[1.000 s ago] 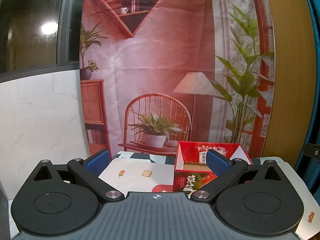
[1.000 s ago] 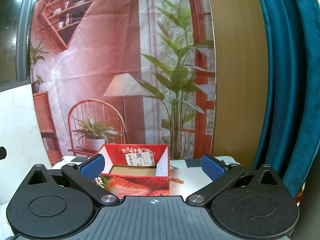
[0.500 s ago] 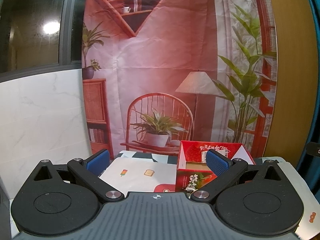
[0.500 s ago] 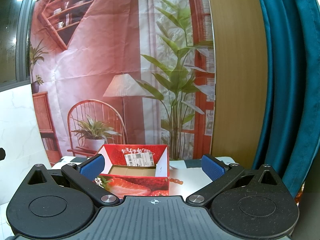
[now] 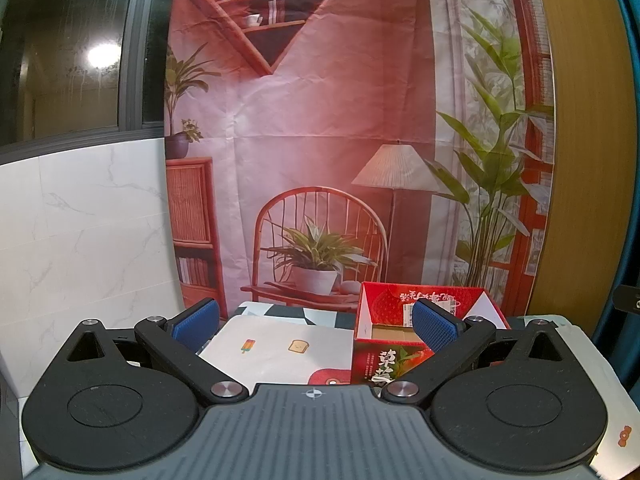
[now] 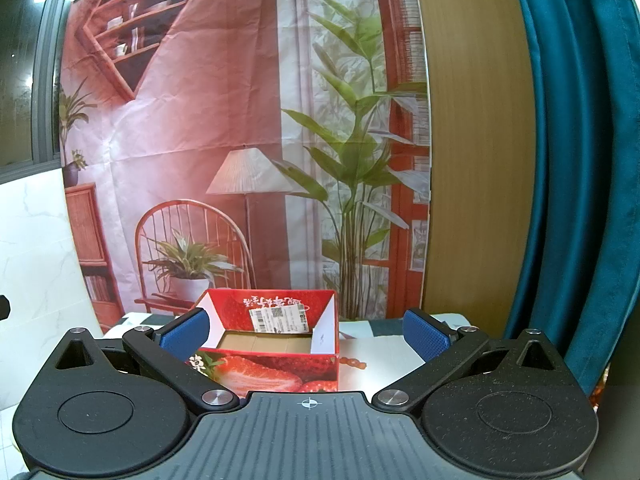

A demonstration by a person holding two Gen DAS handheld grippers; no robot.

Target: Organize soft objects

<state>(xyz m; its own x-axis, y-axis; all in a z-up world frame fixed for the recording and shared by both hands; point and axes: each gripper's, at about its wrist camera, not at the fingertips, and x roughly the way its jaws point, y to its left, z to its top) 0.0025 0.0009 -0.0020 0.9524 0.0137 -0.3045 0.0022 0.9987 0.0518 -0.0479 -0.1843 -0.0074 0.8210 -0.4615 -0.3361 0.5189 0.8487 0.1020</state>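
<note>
Both hovering level over the table (image 5: 576,344) | left gripper (image 5: 316,322), right gripper (image 6: 306,330): fingers wide, holding nothing | strawberry box (image 6: 276,368) sitting open toward the far edge | no soft objects showing; dip lower and find them before closing.

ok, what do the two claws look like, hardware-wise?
Identical units. Left claw and right claw: matte black linkage arms with silver pivot bolts, round black housings, textured blue pads, and a ribbed grey body carrying a small crosshair mark. No cables or sleeves visible.

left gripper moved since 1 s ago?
Yes, slightly. In the left wrist view the printed backdrop and the red strawberry box sit further right and a touch lower, so the left gripper has swung a little left and up, jaws open throughout.
</note>
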